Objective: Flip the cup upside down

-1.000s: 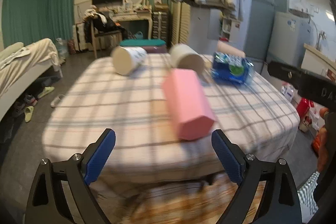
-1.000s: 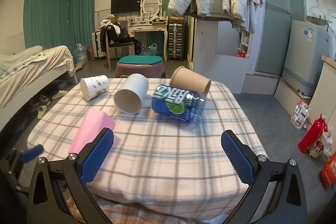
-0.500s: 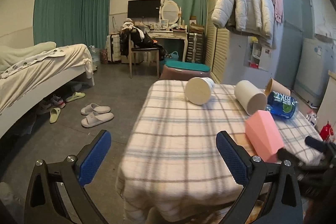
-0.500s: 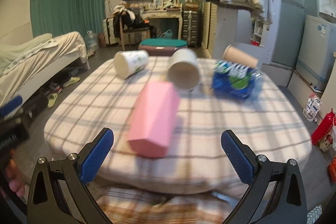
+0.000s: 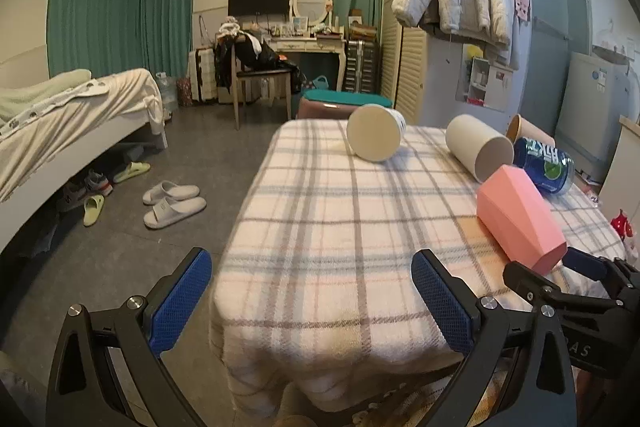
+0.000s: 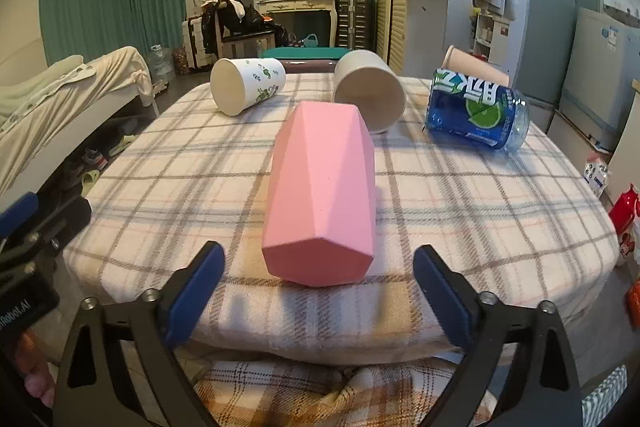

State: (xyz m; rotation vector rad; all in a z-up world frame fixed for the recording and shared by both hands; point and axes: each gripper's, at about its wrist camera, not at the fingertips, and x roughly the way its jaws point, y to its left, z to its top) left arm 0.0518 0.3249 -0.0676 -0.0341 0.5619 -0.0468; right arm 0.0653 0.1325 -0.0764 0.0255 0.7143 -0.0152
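A pink faceted cup (image 6: 324, 199) lies on its side on the checked tablecloth (image 6: 460, 211), its closed base toward me. My right gripper (image 6: 318, 291) is open, just short of the cup's base, with the cup centred between the fingers. In the left wrist view the pink cup (image 5: 520, 213) lies at the right. My left gripper (image 5: 312, 301) is open and empty at the table's near left corner. The right gripper (image 5: 576, 275) shows there at the far right edge.
Also lying on their sides: a white cup with a leaf print (image 6: 248, 87), a plain white cup (image 6: 370, 93), a brown paper cup (image 6: 476, 65) and a blue bottle (image 6: 478, 109). A bed (image 5: 60, 115) and slippers (image 5: 172, 201) are left of the table.
My right gripper has swung left and closer until the pink cup sits between its fingers. My left gripper has moved left, off the cup, toward the table's left corner.
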